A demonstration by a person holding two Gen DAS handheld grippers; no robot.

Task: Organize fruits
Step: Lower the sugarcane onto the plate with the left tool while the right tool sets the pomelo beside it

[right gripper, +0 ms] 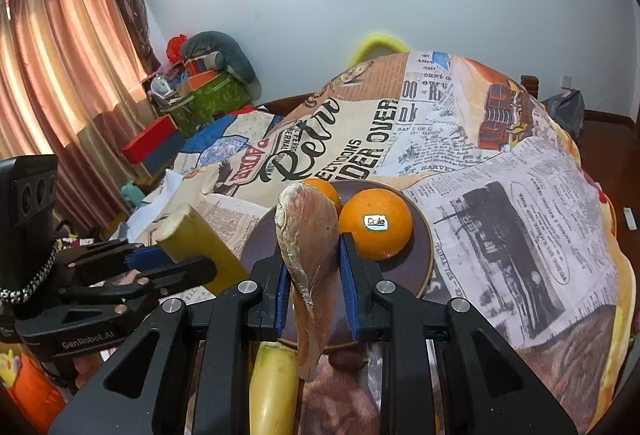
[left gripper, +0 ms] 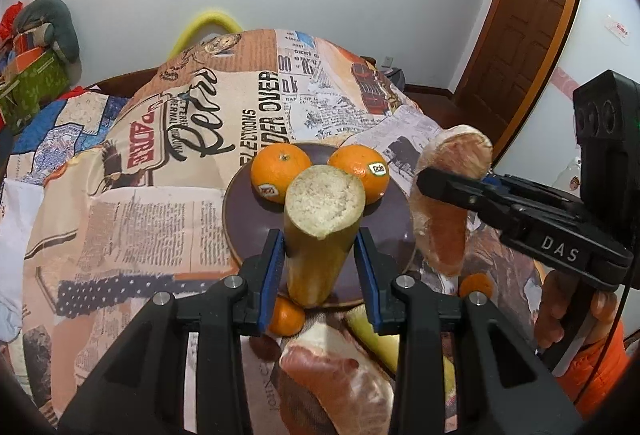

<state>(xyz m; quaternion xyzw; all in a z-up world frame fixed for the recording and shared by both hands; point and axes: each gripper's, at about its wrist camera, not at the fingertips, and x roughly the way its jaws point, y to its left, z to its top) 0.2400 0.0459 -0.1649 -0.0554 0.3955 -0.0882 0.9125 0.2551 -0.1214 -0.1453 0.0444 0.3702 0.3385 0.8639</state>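
Left gripper (left gripper: 320, 247) is clamped on a yellow-green sugarcane piece (left gripper: 320, 223), held upright above the near part of a dark plate (left gripper: 240, 219), its cut end facing the camera. Right gripper (right gripper: 314, 275) is clenched on a peeled pomelo segment (right gripper: 308, 255), held on end over the plate's near edge. Two oranges (right gripper: 374, 225) with brand stickers sit side by side at the far side of the plate. Below the left gripper, off the plate, lie a second pomelo segment (left gripper: 340, 383), a small tangerine (left gripper: 286, 317) and another (left gripper: 476, 285). Newspaper-print cloth (left gripper: 140, 215) covers the surface beneath everything.
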